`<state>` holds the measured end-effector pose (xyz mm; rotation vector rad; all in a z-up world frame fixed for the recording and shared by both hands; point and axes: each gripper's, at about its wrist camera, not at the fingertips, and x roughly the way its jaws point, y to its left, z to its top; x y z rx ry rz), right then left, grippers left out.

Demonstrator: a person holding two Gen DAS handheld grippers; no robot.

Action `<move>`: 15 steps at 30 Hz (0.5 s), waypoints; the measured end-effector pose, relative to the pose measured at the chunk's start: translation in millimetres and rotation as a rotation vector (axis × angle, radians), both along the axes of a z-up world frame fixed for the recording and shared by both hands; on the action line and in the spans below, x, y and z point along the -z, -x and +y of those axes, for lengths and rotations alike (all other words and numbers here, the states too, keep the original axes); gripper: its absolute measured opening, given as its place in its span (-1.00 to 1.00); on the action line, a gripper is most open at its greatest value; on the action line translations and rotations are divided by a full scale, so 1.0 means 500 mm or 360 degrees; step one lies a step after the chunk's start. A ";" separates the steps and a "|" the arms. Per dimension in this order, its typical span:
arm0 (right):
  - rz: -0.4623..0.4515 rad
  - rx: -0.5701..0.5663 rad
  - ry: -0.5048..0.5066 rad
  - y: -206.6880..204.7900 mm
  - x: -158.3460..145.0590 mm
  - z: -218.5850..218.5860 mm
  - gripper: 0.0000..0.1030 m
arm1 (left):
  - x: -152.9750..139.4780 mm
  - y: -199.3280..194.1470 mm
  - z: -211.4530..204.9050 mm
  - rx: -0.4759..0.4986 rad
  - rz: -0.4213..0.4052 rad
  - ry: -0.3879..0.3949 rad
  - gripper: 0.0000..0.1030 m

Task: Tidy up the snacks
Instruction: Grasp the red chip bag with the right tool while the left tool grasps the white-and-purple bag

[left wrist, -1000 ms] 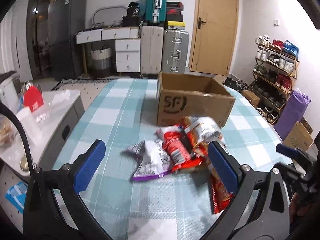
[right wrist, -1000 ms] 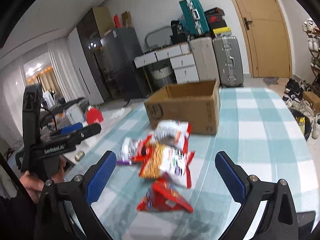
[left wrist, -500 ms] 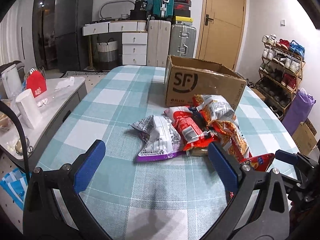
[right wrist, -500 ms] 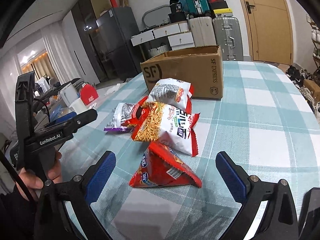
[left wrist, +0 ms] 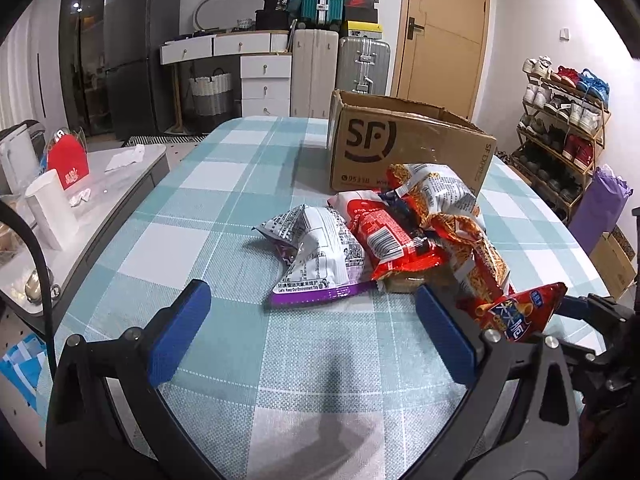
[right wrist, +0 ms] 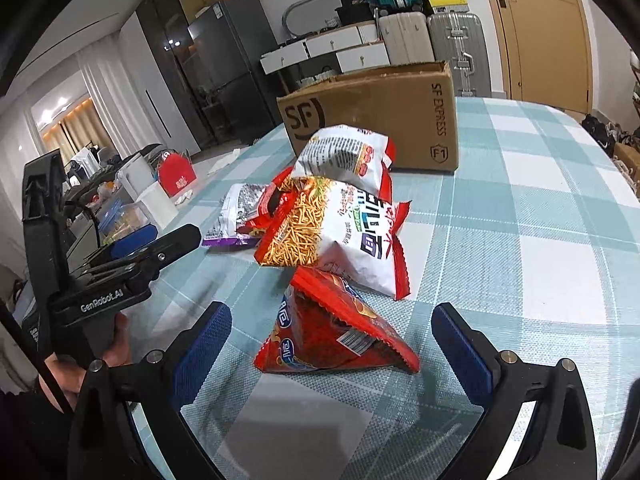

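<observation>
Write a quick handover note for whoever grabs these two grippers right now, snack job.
Left gripper: open, empty, facing the purple-edged packet.
Right gripper: open, empty, straddling the red triangular bag, not touching it.
Snacks lie heaped on the checked table in front of the SF cardboard box: noodle-snack bag, white bag leaning on top.
Done: no packet gripped; box contents not visible.
Left: every visible packet, probably into the box.

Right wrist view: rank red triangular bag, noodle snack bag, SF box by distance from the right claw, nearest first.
From the right claw:
1. Red triangular bag, just ahead between the open fingers.
2. Noodle snack bag, behind it, mid-pile.
3. SF box, farthest, behind the pile.
</observation>
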<state>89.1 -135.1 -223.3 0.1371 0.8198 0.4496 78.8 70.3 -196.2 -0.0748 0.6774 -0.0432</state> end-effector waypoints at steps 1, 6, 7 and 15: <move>0.0015 -0.0006 0.0001 -0.004 0.004 0.002 0.98 | 0.000 0.001 0.002 -0.0003 0.0005 0.0005 0.98; 0.0088 -0.0019 -0.0017 -0.017 0.018 0.006 0.98 | 0.011 -0.016 0.009 -0.0010 0.0060 0.0036 0.98; 0.0087 -0.0027 -0.0022 -0.018 0.019 0.007 0.98 | 0.013 -0.016 0.012 -0.0011 0.0068 0.0042 0.98; 0.0110 -0.0065 0.0022 -0.019 0.029 0.021 0.31 | 0.029 -0.029 0.036 -0.0046 0.0119 0.0119 0.97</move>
